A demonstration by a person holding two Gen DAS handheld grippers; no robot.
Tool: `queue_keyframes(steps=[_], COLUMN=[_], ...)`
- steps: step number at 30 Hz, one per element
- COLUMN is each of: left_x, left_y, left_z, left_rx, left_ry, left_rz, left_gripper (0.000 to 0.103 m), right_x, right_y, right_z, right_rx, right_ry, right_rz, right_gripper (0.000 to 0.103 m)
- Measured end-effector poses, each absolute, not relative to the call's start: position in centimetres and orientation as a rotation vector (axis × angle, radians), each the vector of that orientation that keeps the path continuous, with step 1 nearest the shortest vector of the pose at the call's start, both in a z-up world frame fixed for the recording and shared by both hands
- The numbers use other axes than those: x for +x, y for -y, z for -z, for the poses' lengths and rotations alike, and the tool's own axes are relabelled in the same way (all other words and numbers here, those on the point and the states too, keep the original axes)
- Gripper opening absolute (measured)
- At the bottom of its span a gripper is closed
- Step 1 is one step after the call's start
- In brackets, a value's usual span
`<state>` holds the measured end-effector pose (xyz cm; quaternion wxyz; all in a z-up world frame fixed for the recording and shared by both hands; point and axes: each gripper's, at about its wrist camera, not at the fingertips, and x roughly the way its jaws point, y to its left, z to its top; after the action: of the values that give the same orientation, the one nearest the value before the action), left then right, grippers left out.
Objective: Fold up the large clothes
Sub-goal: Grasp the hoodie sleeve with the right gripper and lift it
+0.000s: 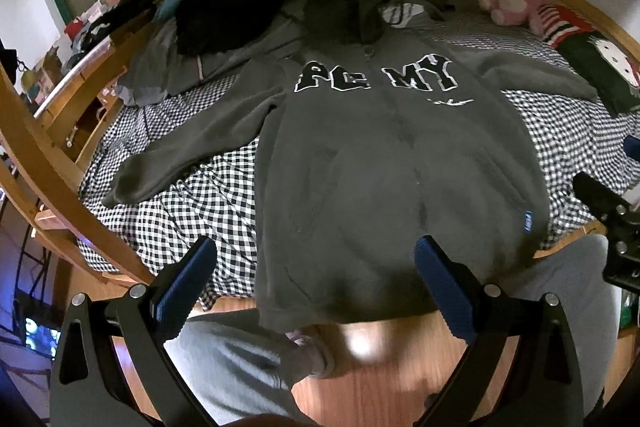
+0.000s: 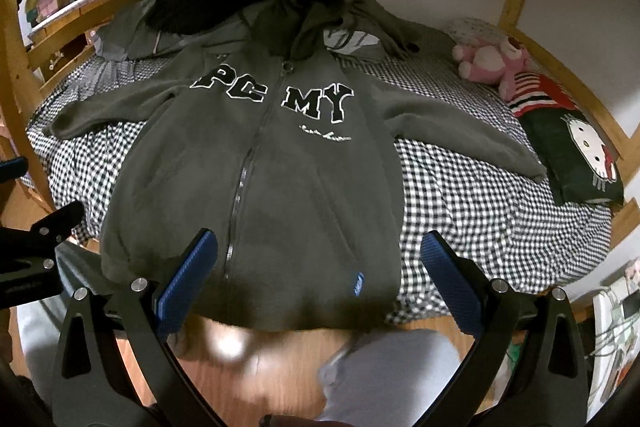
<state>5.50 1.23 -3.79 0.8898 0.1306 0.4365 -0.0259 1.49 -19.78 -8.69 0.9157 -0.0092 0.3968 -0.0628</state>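
The bed with a black-and-white checked cover [image 2: 460,195] carries the grey-green zip-up fleece hoodie with black block letters [image 2: 264,187], laid flat face up, sleeves spread left and right, its hem overhanging the near edge. Folding seems not yet begun; the next move likely calls for grasping a sleeve or side. The left hand-held gripper [image 1: 316,283] and right hand-held gripper [image 2: 320,279] hover above the hem, jaws wide apart, holding nothing.

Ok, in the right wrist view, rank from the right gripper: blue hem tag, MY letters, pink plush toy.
From the right gripper, jaws open:
1. Blue hem tag, just ahead on the hoodie hem.
2. MY letters, mid-chest.
3. Pink plush toy, far right by the wall.
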Motion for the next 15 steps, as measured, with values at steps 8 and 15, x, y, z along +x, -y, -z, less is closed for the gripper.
queue_keyframes(steps=[8,15], left_x=[10.0,14.0], left_y=[-2.5,-5.3], left_z=[5.8,6.8], left_rx=[0.254,0.205], left_ry=[-0.945,-0.982], left_rz=[0.002,-0.042], left_gripper=[0.097,0.097], right_x=[6.7,12.0], right_y=[19.3,17.9], right_z=[10.0,10.8], right_rx=[-0.029,-0.061], right_ry=[-0.845,-0.871], right_rz=[0.104,0.061], right_gripper=[0.1,0.1])
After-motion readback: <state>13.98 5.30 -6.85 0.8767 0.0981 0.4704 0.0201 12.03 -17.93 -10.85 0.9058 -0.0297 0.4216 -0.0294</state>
